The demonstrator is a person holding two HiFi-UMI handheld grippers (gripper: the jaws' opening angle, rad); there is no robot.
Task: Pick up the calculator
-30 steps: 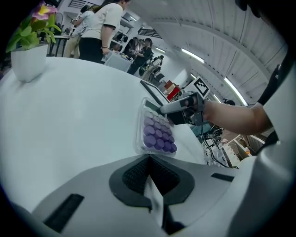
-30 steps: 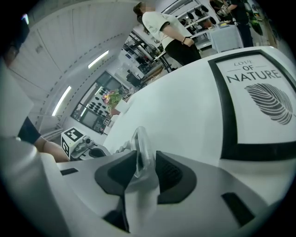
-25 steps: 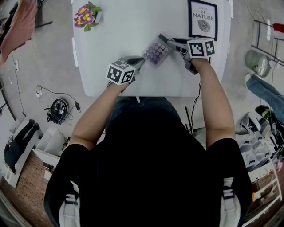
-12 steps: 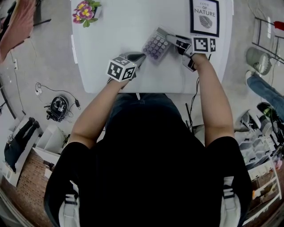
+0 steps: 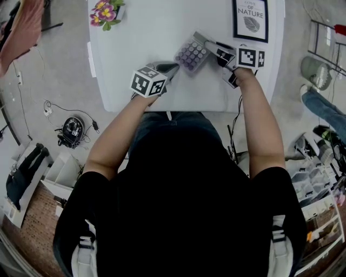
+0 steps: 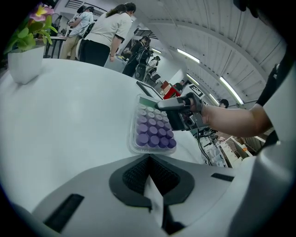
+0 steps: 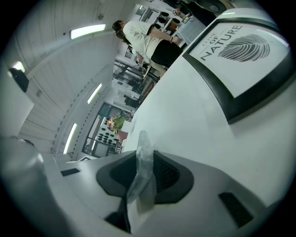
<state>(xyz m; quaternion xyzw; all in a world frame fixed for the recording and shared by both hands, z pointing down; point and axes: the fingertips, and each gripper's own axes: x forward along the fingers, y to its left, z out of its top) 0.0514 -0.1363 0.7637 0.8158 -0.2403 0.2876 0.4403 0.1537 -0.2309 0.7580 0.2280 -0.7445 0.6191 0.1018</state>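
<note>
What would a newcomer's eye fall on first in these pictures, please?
The purple-keyed calculator near the middle of the white table, its clear edge pinched by the right gripper. Next, the framed nature print at the far right and the potted flowers at the far left corner.

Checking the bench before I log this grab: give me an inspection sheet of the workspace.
Surface: white table, no marks seen.
Job's things: calculator, purple keys, mid-table.
Clutter: potted flowers far left; framed print far right.
Grippers: left gripper shut, empty, beside the calculator; right gripper shut on the calculator's clear edge.
Cables: floor cable at left; black cable by the table's front edge.
Surroundings: people beyond the table; storage bins at right.
</note>
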